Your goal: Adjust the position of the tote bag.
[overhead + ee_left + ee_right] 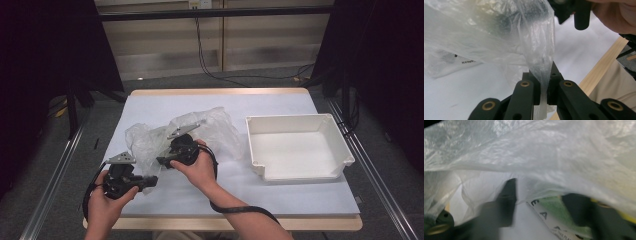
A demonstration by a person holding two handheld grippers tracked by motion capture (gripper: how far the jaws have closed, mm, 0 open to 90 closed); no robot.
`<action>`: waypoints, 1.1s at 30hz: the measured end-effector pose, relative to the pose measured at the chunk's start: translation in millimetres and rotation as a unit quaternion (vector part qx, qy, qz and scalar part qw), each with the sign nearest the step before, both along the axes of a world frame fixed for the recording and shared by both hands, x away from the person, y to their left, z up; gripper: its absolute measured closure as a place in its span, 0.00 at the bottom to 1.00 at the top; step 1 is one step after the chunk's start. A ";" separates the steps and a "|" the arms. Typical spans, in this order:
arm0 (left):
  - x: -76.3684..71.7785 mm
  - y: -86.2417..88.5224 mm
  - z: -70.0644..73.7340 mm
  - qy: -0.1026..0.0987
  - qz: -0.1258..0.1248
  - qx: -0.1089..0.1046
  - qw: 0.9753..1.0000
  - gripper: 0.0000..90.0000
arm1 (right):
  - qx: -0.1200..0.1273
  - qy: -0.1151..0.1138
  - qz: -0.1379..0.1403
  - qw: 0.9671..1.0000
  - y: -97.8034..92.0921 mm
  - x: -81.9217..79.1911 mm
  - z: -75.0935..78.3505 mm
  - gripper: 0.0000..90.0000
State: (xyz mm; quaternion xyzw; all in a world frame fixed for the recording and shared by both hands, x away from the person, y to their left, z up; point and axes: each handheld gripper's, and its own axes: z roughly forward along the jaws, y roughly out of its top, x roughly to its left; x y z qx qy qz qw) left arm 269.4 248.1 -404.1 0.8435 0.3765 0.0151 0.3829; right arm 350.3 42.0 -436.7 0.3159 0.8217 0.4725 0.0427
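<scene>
- Left tongs (544, 86) are clenched on a thin twist of the clear plastic bag (210, 131), pinching it near the front-left of the tabletop (280, 195).
- Right tongs (161, 161) are pushed into the bag's crumpled middle; in the right gripper view the jaws look spread under the film, gripping nothing that I can make out.
- Risk, as I judge it: that film is slippery and thin, so a sharp pull could slide it out of the left pinch or tear it.
- Another risk: the right jaws could snag a fold and drag the whole bag off line.
- White bin (300, 145) sits to the right, apart from the bag.
- Tabletop is pale, wood-edged; dark curtains flank it, grey floor and cables lie beyond.
</scene>
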 end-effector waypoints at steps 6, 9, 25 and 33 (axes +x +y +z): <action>1.0 4.4 7.7 -0.028 0.021 0.016 0.999 0.74 | 0.025 0.020 -0.002 0.999 -7.2 5.6 -3.5 1.00; -0.6 5.6 12.3 -0.039 0.043 0.033 0.998 0.51 | 0.025 0.028 0.008 0.999 -9.3 5.3 -4.7 1.00; 18.8 12.5 27.8 -0.065 0.138 0.057 0.987 0.15 | 0.013 0.024 0.040 0.999 -23.7 -13.7 -7.2 1.00; 39.8 2.3 33.1 -0.080 0.134 0.056 0.986 0.07 | 0.016 0.033 0.046 0.998 -24.4 -18.5 -9.3 1.00</action>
